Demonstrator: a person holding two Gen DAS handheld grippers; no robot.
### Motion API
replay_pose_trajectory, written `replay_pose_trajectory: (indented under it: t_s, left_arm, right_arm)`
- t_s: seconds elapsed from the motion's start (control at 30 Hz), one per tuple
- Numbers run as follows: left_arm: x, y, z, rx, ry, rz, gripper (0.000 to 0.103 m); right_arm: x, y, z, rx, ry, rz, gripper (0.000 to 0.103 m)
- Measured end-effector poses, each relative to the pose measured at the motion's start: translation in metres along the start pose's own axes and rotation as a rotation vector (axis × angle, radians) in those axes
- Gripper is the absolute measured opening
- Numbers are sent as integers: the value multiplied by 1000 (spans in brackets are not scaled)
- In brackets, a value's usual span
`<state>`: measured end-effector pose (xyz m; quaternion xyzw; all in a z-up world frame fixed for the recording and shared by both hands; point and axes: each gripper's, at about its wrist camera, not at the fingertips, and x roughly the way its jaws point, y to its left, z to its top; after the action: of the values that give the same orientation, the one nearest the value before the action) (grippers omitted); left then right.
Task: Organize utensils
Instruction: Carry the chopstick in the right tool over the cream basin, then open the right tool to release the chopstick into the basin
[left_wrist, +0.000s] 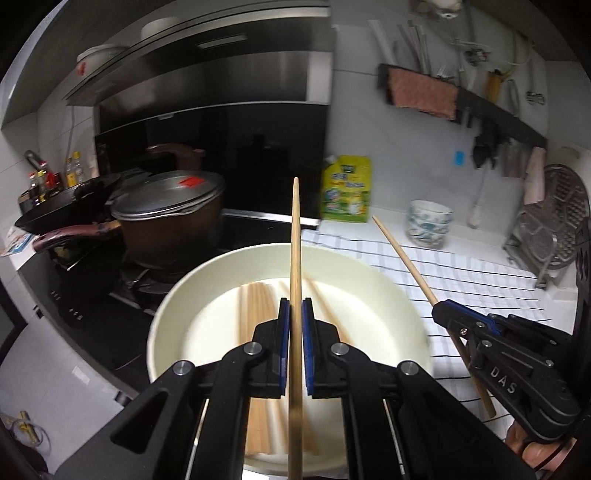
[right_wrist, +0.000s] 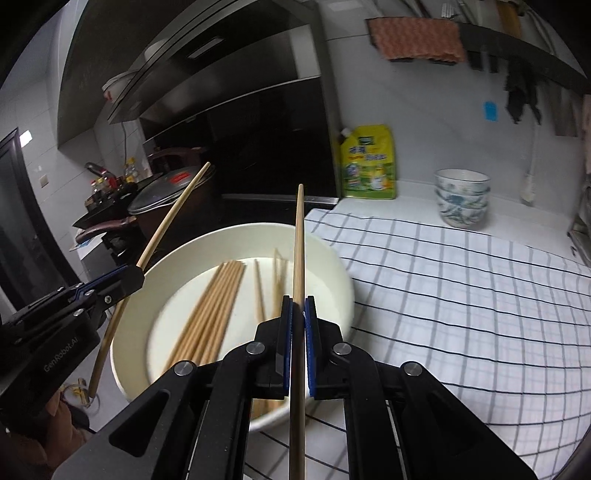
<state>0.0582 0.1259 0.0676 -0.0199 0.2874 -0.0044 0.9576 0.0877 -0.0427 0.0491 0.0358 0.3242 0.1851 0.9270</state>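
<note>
A wide cream bowl (left_wrist: 177, 302) (right_wrist: 325, 251) holds several wooden chopsticks (right_wrist: 210, 306) lying flat; they also show in the left wrist view (left_wrist: 255, 314). My left gripper (left_wrist: 295, 306) is shut on one chopstick (left_wrist: 295, 229) that points forward above the bowl; the gripper also shows in the right wrist view (right_wrist: 127, 278). My right gripper (right_wrist: 298, 306) is shut on another chopstick (right_wrist: 299, 236) above the bowl's right side; it shows in the left wrist view (left_wrist: 443, 310) with its chopstick (left_wrist: 402, 254).
A checked cloth (right_wrist: 461, 288) covers the counter right of the bowl. Stacked patterned bowls (right_wrist: 461, 197) and a yellow refill pouch (right_wrist: 369, 162) stand by the wall. A lidded pot (left_wrist: 170, 210) and pans sit on the stove at left. A metal rack (left_wrist: 550, 229) stands far right.
</note>
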Motion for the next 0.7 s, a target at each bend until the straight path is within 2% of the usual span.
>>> replay_pose_trajectory:
  t_s: [0.23,0.7]
  left_arm:
    - [28,23,-5,-14,58,25,7]
    - [63,24,-16,-10,152,21,8]
  right_arm:
    - [40,27,12,-37,60,57,6]
    - [74,32,8,-30,157,28,6]
